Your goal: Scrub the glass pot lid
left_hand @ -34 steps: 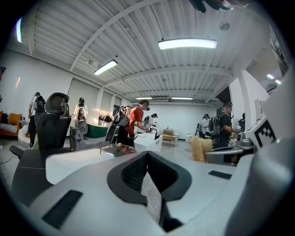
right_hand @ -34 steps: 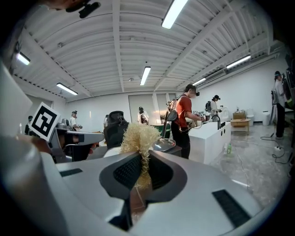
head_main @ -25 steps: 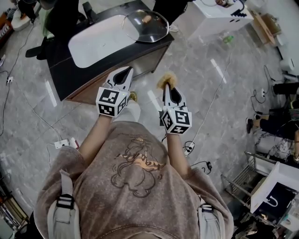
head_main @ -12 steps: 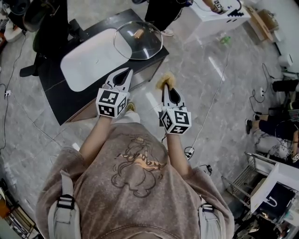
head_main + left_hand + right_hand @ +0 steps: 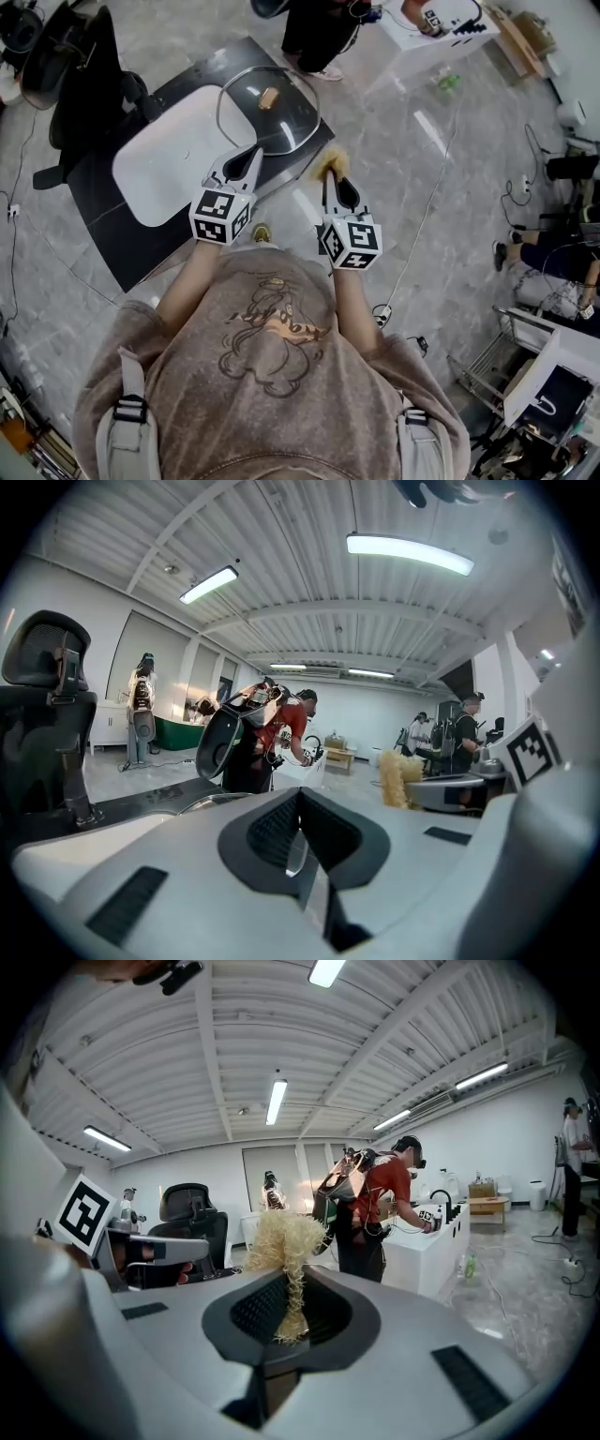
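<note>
Grey marbled floor tiles run under the whole scene, with cables trailing across them. Nearest to me, the person holds both tools out at waist height. The left gripper (image 5: 249, 161) has its jaws pressed together with nothing between them. The right gripper (image 5: 332, 180) pinches a tuft of straw-coloured scrubber (image 5: 330, 163), most of which sticks out past the tips.

Just beyond them stands a dark counter (image 5: 108, 239) with a white basin (image 5: 173, 155) set into it. The glass pot lid (image 5: 272, 122) lies dome-up on the counter's right end, its brass knob (image 5: 269, 96) on top. From above, the left tip overlaps the lid's near rim and the scrubber sits just beside its near-right rim. I cannot tell whether either touches the glass; both look to be above it.

The approach looks nearly over, I'd say. To scrub well, the scrubber should come down flat on the dome while the left tool steadies the rim or knob, since the lid sits close to the counter's corner and could slide off. Farther back, another person stands by a white table (image 5: 422, 42).
</note>
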